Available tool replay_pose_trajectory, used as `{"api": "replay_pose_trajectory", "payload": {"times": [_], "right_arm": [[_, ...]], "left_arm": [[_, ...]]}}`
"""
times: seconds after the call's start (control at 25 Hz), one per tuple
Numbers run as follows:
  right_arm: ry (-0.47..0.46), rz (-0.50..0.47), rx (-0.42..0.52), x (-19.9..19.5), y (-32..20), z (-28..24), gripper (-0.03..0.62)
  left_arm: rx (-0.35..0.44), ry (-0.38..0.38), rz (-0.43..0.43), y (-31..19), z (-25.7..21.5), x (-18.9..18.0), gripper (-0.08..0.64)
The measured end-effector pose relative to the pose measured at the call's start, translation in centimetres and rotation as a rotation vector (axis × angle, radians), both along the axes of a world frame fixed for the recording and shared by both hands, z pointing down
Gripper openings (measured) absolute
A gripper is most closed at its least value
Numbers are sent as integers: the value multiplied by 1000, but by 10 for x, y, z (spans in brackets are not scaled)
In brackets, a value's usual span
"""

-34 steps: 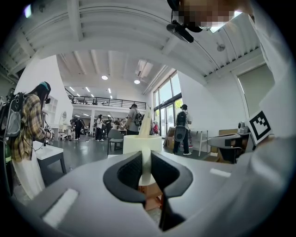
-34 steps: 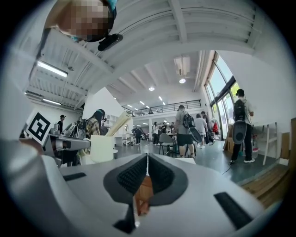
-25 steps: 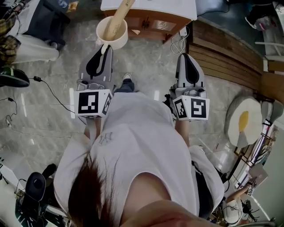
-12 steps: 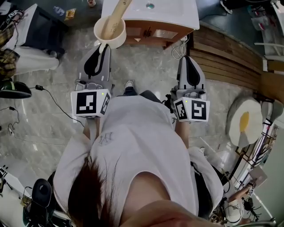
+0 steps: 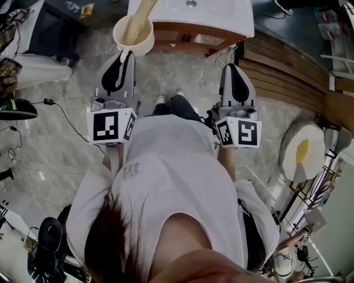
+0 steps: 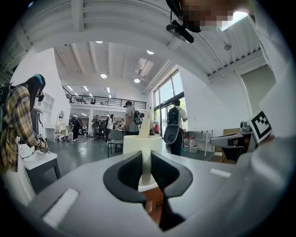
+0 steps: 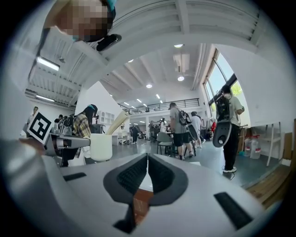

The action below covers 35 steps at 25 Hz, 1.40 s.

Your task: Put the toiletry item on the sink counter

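Note:
A cream mug with a pale stick-shaped item standing in it hangs over the floor, just left of the white sink counter. My left gripper is shut on the mug's handle. In the left gripper view the handle runs between the black pads, with the mug beyond them. My right gripper is shut with nothing in it, its pads meeting. It points at the counter's front right corner. The mug also shows at the left of the right gripper view.
The counter stands on a wooden cabinet. A wooden plank platform lies to the right, with an egg-shaped cushion beyond it. Cables and dark gear lie on the marble floor at the left. Several people stand in the hall.
The person has stepped forward. Both grippers and the mug have moved closer to the sink counter, and more of the counter top shows at the top edge.

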State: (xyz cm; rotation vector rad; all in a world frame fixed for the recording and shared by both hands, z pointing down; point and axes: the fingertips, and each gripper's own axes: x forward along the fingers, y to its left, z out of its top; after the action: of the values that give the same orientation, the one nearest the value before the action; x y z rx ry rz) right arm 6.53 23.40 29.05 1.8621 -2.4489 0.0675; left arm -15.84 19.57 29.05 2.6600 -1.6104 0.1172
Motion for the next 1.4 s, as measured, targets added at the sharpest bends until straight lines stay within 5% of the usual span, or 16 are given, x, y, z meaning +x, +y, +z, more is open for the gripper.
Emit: {"api": "replay_pose_trajectory", "payload": {"times": [0.88,1.4], "right_arm": [[3,-161,21,65,-102,-12,11],[-18,-162,7,93,-122,-3,11]], "left_arm": [[37,10,-154,-73,-20,62,46],[15,7,-172,-94,-13,81,46]]}}
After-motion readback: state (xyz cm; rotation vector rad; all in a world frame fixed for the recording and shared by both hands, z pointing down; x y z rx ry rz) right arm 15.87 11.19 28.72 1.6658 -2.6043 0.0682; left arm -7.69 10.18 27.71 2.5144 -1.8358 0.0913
